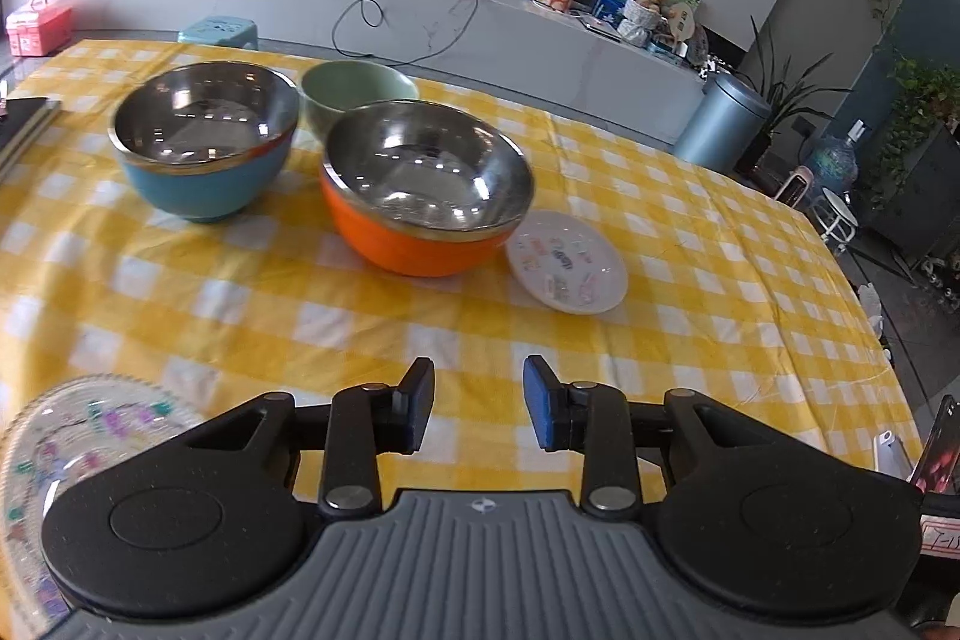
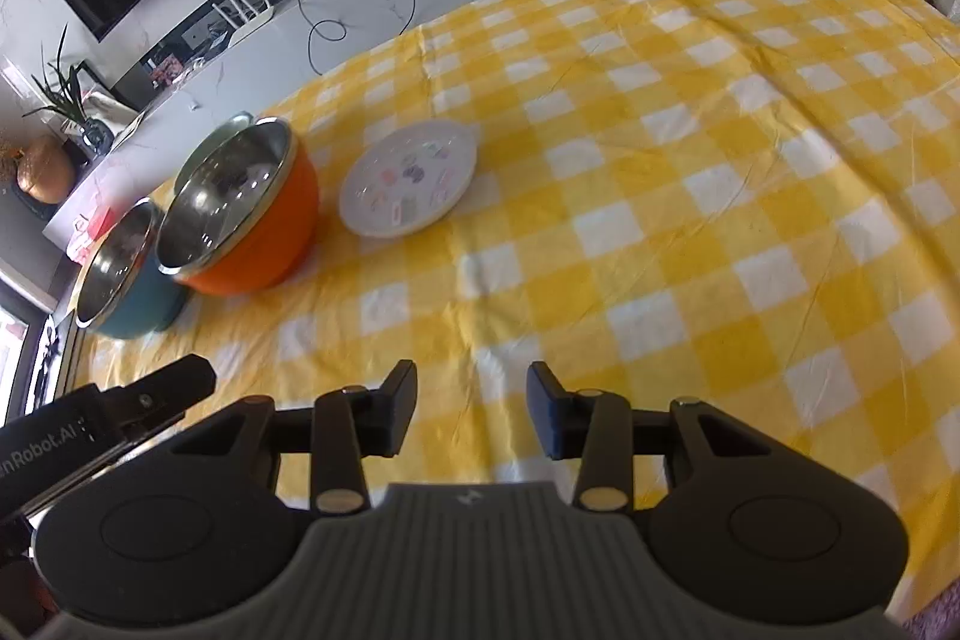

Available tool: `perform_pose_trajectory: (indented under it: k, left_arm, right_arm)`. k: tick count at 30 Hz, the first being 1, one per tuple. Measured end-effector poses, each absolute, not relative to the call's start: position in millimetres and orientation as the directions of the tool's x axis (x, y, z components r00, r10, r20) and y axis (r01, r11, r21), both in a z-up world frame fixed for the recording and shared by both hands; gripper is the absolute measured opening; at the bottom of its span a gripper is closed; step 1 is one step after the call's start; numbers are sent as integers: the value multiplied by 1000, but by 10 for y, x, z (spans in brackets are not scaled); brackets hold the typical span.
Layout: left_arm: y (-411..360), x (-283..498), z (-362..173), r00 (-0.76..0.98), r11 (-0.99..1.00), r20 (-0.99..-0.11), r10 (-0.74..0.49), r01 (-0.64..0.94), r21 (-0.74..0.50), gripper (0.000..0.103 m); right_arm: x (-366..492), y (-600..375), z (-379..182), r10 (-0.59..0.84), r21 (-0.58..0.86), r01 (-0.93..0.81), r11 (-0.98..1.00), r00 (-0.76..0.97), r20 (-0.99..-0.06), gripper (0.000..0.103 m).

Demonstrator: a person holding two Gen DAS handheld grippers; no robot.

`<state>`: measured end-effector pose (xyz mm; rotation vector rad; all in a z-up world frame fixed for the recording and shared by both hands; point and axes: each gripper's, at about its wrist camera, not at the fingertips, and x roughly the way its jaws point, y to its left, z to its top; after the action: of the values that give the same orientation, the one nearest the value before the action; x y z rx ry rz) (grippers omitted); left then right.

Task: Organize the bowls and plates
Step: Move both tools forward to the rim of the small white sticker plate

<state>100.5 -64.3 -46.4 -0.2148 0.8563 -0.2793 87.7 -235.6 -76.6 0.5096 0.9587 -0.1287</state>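
On the yellow checked tablecloth (image 1: 690,244), the left wrist view shows a steel-lined blue bowl (image 1: 204,172) at the back left. A pale green bowl (image 1: 354,91) stands behind it, and a steel-lined orange bowl (image 1: 420,232) is in the middle. A small white printed plate (image 1: 567,271) touches the orange bowl's right side. A clear patterned plate (image 1: 78,436) lies at the lower left, partly hidden by my left gripper (image 1: 479,403), which is open and holds nothing. The right wrist view has the orange bowl (image 2: 264,244), blue bowl (image 2: 144,310) and white plate (image 2: 408,178) at the left. My right gripper (image 2: 471,403) is open over bare cloth.
A dark flat object (image 1: 24,124) lies at the table's left edge. A phone (image 1: 936,454) stands near the front right corner. The black housing of the left-hand tool (image 2: 114,415) shows at the lower left of the right wrist view. A white media counter (image 1: 420,10) runs behind the table.
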Motion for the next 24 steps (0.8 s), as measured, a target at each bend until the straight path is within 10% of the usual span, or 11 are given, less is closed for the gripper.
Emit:
perform_pose_trajectory:
  k: [24]
  left_arm:
    - [-1023,1759,-872,602,910,-706,-374,91,-404,38]
  right_arm:
    - [1771,-2651,-890,75,366,328,871,648,-758,38]
